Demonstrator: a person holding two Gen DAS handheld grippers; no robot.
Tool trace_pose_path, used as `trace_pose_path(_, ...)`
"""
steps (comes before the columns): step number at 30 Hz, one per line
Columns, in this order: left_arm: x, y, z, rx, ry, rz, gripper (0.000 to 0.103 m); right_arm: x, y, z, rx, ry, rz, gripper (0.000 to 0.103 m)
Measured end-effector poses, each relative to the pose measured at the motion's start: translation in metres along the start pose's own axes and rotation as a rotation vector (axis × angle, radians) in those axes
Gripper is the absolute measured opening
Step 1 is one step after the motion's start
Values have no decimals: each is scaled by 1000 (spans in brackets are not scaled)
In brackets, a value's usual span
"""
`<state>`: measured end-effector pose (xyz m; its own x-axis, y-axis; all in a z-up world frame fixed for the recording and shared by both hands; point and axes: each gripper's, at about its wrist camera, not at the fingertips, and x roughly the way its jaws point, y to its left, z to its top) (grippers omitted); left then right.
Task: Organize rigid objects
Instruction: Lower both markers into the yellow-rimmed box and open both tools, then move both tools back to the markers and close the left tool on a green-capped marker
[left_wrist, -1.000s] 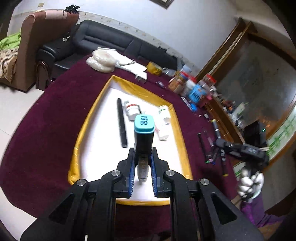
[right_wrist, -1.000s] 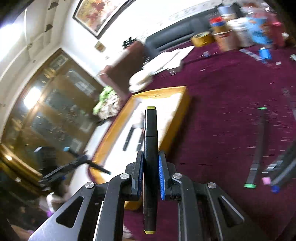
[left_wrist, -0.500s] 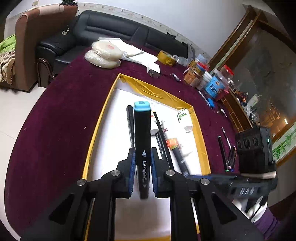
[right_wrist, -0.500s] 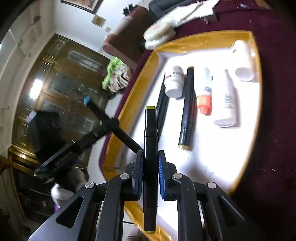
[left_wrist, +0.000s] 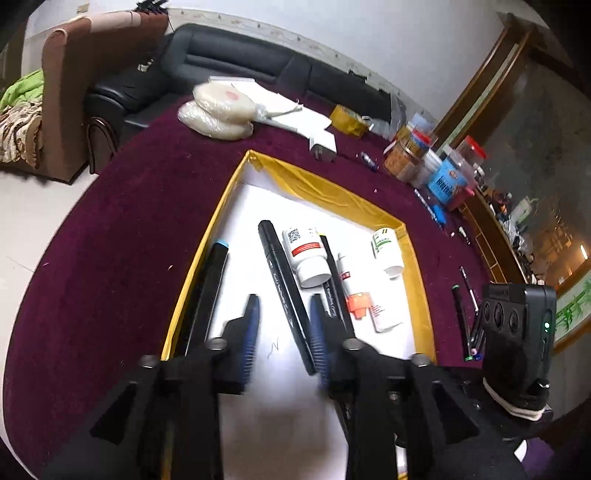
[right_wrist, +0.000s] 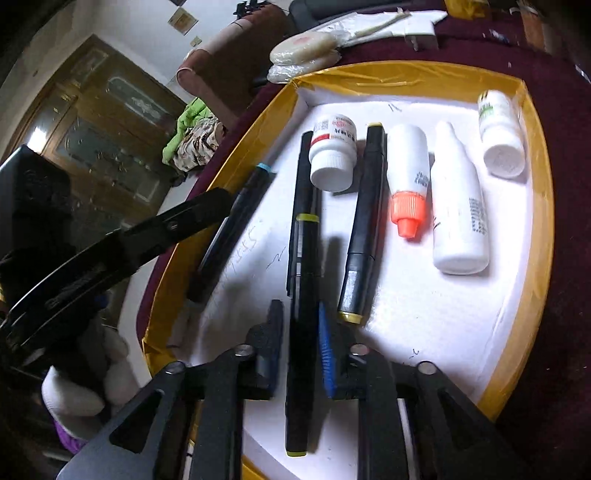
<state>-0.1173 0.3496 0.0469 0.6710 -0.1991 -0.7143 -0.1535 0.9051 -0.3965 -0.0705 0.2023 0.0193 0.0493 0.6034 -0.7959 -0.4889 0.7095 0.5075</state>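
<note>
A yellow-rimmed white tray (left_wrist: 332, 192) (right_wrist: 406, 74) holds black markers and white bottles. My left gripper (left_wrist: 283, 328) is open and empty above the tray. The blue-capped marker (left_wrist: 208, 291) (right_wrist: 236, 221) lies along the tray's left wall, left of that gripper. My right gripper (right_wrist: 300, 339) has its jaws slightly apart around a yellow-capped black marker (right_wrist: 301, 317); the marker touches the right pad and a small gap shows at the left pad. Two more black markers (right_wrist: 364, 221) and several white bottles (right_wrist: 458, 206) lie in a row in the tray.
The tray sits on a maroon tablecloth (left_wrist: 129, 221). Loose markers (left_wrist: 461, 317) lie on the cloth right of the tray. Jars (left_wrist: 443, 173), papers and a wrapped bundle (left_wrist: 218, 110) stand at the far edge. A black sofa (left_wrist: 240, 70) is behind.
My left gripper opened and let go of the blue-capped marker, which now lies by the tray's left wall. My right gripper came down over the tray and its jaws loosened around the yellow-capped marker.
</note>
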Motion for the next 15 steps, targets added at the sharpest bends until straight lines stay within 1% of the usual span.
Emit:
trace_pose_path(1,-7,-1,-2,-2,-16,2,39,-3,2,0,-13,-13,-9,25)
trace_pose_path(2,-10,-2,-3,-3,-28,5,41,-8,3,0,-29,-31,-15,26)
trace_pose_path(4,-22,-5,-6,-8,-60,12,48,-20,3,-3,-48,-61,-20,27)
trace_pose_path(7,-36,-14,-12,-23,-98,-7,52,-43,-7,-11,-44,-109,-20,28)
trace_pose_path(10,-43,-31,-19,-20,-113,-44,56,-74,-32,-21,-2,-175,-20,30)
trace_pose_path(12,-45,-50,-23,7,-116,-73,59,-96,-48,-30,22,-218,-31,30)
trace_pose_path(15,-41,-86,-31,72,-96,-112,61,-139,-86,-48,76,-315,-84,31)
